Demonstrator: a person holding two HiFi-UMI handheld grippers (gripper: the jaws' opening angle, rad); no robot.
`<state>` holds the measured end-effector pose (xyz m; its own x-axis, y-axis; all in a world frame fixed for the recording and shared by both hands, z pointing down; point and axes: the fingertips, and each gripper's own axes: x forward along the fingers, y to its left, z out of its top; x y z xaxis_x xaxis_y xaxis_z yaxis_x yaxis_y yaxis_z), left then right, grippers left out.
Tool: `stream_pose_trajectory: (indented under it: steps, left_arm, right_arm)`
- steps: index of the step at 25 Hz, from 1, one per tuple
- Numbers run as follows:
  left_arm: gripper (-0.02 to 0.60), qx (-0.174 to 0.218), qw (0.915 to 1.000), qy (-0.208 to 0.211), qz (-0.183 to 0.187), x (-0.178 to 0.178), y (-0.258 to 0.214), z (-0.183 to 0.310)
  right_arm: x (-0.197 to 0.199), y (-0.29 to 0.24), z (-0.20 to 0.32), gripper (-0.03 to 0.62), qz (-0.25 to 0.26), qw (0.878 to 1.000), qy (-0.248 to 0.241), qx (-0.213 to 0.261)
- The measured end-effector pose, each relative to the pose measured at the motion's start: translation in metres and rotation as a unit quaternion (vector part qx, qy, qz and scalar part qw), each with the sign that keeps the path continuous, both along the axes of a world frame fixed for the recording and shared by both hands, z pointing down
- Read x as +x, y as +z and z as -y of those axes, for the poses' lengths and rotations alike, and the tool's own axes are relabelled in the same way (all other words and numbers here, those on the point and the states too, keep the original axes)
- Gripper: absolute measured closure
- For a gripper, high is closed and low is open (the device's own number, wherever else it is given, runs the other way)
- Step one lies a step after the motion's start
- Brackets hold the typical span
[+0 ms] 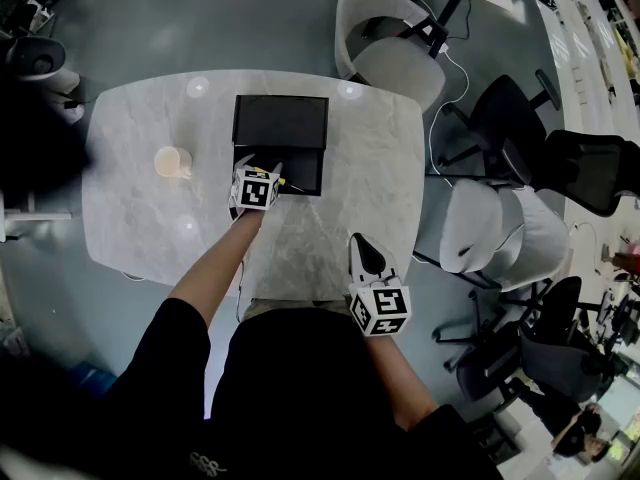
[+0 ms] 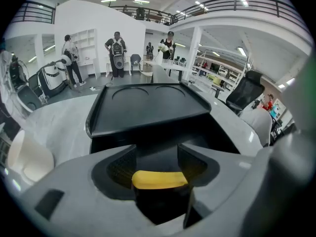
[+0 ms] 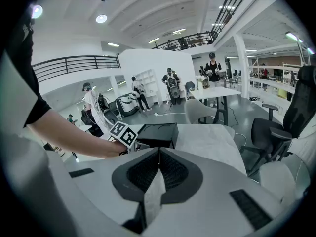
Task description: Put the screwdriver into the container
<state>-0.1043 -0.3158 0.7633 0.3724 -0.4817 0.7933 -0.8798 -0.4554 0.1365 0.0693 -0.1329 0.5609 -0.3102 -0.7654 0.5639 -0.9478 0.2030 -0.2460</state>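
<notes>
The left hand-held gripper sits at the near edge of the open black container, just above the centre of the head view. Its jaws stand wide apart. The yellow handle of the screwdriver lies crosswise low between them, over the container's dark inside, and the pads do not press on it. I cannot tell whether it rests on the container's floor. The container's lid lies flat just behind it, further up the frame. The right hand-held gripper is at the lower right of the pale marble tabletop, well apart from the container, with its jaws closed together on nothing. A cream cup stands to the left of the container.
</notes>
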Motion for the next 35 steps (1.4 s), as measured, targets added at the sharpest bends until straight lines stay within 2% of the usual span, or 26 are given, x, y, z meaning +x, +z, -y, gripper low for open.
stream_pose_trajectory:
  steps: [7,11,17,19,21,28,31,35]
  left_arm:
    - [0.302,0.009,0.9999,-0.002,0.003,-0.004,-0.007,0.002]
    - [0.302,0.026,0.9996,-0.006,-0.005,-0.006,-0.029,0.003]
    - [0.316,0.036,0.9959,-0.021,-0.081,-0.012,-0.081,-0.027]
    - [0.362,0.053,0.9936,-0.007,-0.1,-0.013,-0.107,-0.045]
    - [0.467,0.086,0.9895,0.005,-0.115,-0.014,-0.135,-0.061]
    - [0.551,0.176,0.9656,-0.022,-0.19,-0.036,-0.238,-0.122]
    - [0.565,0.21,0.9566,-0.009,-0.202,-0.038,-0.273,-0.147]
    - [0.565,0.251,0.9465,-0.004,-0.202,-0.046,-0.309,-0.163]
  right_arm:
    - [0.004,-0.005,0.002,0.582,0.001,1.0,0.005,0.008]
    - [0.003,-0.01,0.002,0.58,0.001,1.0,0.003,0.016]
    - [0.004,-0.033,0.006,0.582,0.001,0.999,0.01,0.045]
    - [0.006,-0.043,0.007,0.58,0.001,0.998,0.012,0.058]
    - [0.008,-0.054,0.008,0.58,0.001,0.997,0.016,0.073]
    - [0.012,-0.091,0.007,0.582,-0.012,0.993,0.029,0.114]
    - [0.007,-0.108,0.004,0.58,-0.023,0.991,0.025,0.131]
    - [-0.018,-0.118,-0.003,0.582,-0.037,0.989,0.006,0.143]
